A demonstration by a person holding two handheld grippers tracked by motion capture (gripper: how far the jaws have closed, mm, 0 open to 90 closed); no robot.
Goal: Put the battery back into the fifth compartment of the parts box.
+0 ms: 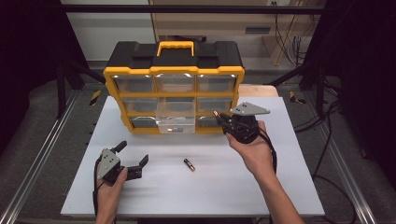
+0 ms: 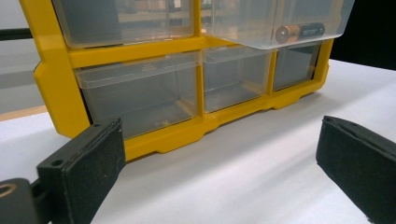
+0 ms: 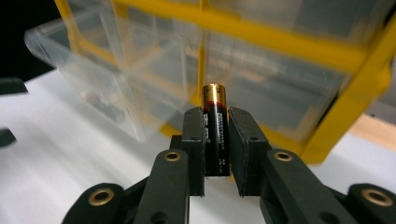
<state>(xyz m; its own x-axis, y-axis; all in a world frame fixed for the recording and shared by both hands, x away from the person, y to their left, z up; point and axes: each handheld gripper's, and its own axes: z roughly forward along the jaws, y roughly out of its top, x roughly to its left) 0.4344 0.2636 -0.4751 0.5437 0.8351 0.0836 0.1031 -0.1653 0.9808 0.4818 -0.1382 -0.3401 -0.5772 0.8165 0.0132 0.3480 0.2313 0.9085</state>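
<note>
A yellow and black drawer organizer (image 1: 173,91) stands at the back of the white table (image 1: 196,186). Its middle drawer (image 1: 175,122) is pulled out, with a battery (image 2: 299,32) lying inside. My right gripper (image 1: 219,116) is shut on a black and copper battery (image 3: 215,130), held in the air just right of the pulled-out drawer (image 3: 88,79). Another battery (image 1: 189,164) lies loose on the table in front of the organizer (image 2: 116,60). My left gripper (image 1: 133,156) rests at the front left, open and empty, its pads (image 2: 88,163) wide apart and pointing at the organizer.
Metal rails run along both sides of the table. Cables (image 1: 327,121) trail on the floor to the right. The other drawers in the organizer look empty through their clear fronts.
</note>
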